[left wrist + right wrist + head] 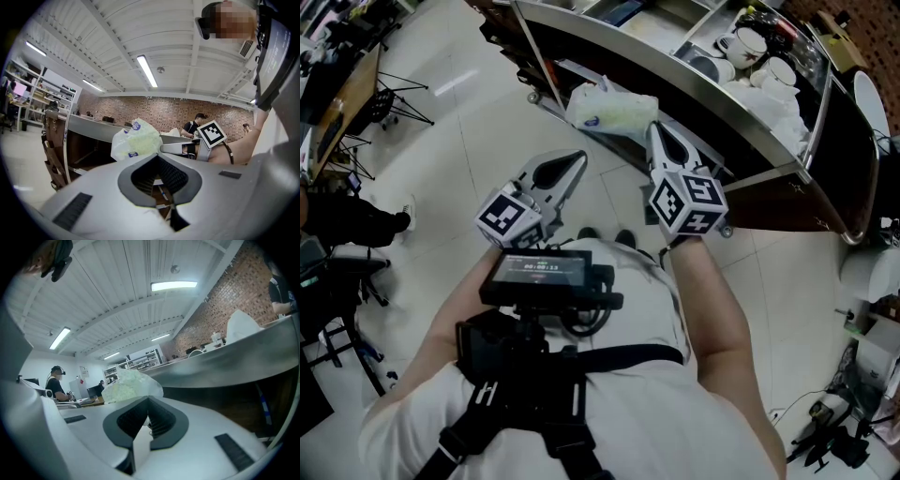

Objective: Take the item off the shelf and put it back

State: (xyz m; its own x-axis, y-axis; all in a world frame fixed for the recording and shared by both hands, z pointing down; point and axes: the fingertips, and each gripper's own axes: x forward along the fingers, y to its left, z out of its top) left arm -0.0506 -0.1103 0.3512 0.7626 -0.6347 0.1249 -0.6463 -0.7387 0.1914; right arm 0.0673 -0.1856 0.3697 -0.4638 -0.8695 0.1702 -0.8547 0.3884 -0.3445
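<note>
Metal shelf [722,120] swept across the top of my head view. The white-green bag [609,108] hung just before it, upper centre, its right end pinched by my right tool [657,128]. My left tool [580,157], below the bag and clear of it, was pressed together on nothing.

Crinkly translucent plastic bag [614,108], brushed-metal shelf [609,37], glossy pale floor tiles [459,141].
</note>
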